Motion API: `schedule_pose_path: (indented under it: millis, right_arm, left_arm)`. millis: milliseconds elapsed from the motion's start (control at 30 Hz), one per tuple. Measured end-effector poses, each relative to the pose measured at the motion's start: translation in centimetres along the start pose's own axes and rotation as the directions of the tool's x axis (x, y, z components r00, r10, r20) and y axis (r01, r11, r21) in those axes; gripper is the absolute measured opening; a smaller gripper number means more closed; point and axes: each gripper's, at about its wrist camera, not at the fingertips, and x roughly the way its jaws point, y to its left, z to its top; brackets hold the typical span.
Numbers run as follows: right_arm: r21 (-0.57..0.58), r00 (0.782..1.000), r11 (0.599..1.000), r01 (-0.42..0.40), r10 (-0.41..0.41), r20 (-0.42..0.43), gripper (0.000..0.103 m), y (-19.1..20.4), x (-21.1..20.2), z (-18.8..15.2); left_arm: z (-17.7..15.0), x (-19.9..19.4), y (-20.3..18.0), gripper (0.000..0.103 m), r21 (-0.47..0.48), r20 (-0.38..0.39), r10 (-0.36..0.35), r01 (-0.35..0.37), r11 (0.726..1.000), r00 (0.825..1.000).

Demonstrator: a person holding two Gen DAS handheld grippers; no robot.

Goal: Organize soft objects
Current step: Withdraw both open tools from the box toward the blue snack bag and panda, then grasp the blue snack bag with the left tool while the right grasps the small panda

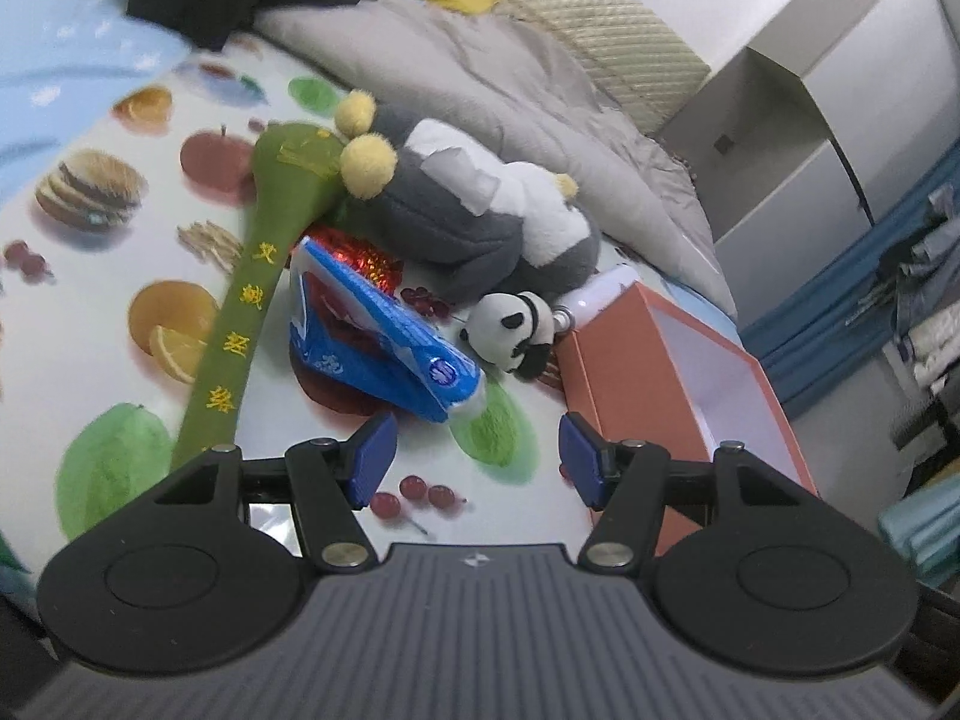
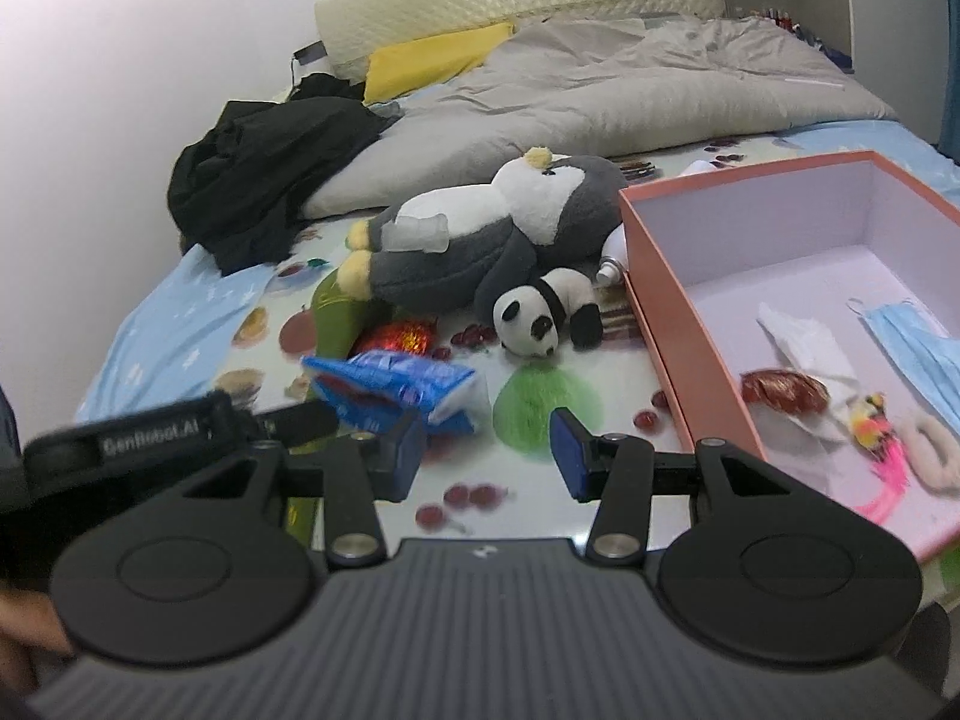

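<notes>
A grey and white penguin plush (image 1: 480,222) (image 2: 480,234) lies on the fruit-print sheet (image 1: 90,312). A small panda plush (image 1: 516,330) (image 2: 540,312) lies in front of it. A blue snack packet (image 1: 384,348) (image 2: 396,390) lies over a shiny red wrapper (image 1: 360,258) (image 2: 399,336), beside a long green fabric mallet (image 1: 252,300) (image 2: 336,318). An open pink box (image 1: 690,384) (image 2: 678,324) stands to the right. My left gripper (image 1: 477,462) is open just short of the packet. My right gripper (image 2: 489,450) is open and empty beside the box.
The box holds a blue face mask (image 2: 918,348), tissue (image 2: 804,348), a red wrapper (image 2: 783,393) and a small bright toy (image 2: 876,426). A grey duvet (image 2: 600,90), black clothing (image 2: 258,168) and a yellow pillow (image 2: 432,60) lie behind. A white bottle (image 2: 612,258) lies by the box.
</notes>
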Motion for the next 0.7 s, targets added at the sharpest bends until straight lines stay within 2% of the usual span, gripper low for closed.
schedule_pose_path:
  millis: [200, 233, 267, 333, 467, 700]
  right_arm:
    - [0.014, 1.0, 1.0, 0.019, -0.018, -0.023, 0.049, 0.0, 5.0, 1.8]
    - [0.017, 0.999, 1.0, 0.025, -0.024, -0.033, 0.052, -0.1, 5.8, 2.0]
    - [0.019, 0.999, 0.999, 0.03, -0.029, -0.042, 0.061, -0.2, 6.6, 2.3]
    - [0.028, 0.998, 0.999, 0.039, -0.037, -0.046, 0.074, -0.5, 8.2, 2.6]
    - [0.059, 0.998, 0.997, 0.043, -0.039, -0.059, 0.074, -1.2, 11.1, 3.5]
    - [0.114, 0.996, 0.993, 0.04, -0.03, -0.083, 0.074, -2.0, 15.9, 4.9]
  left_arm:
    - [1.3, 4.1, 2.1, 0.065, -0.076, -0.029, -0.013, 0.011, 0.997, 0.999]
    - [1.5, 4.7, 2.5, 0.064, -0.09, -0.038, -0.02, 0.016, 0.996, 0.999]
    - [1.7, 5.3, 2.8, 0.064, -0.104, -0.044, -0.026, 0.021, 0.994, 0.999]
    - [1.9, 6.4, 3.3, 0.064, -0.124, -0.053, -0.034, 0.027, 0.992, 0.998]
    - [2.2, 8.0, 4.0, 0.062, -0.149, -0.063, -0.043, 0.034, 0.988, 0.997]
    - [2.6, 10.4, 4.4, 0.051, -0.196, -0.071, -0.088, 0.072, 0.978, 0.994]
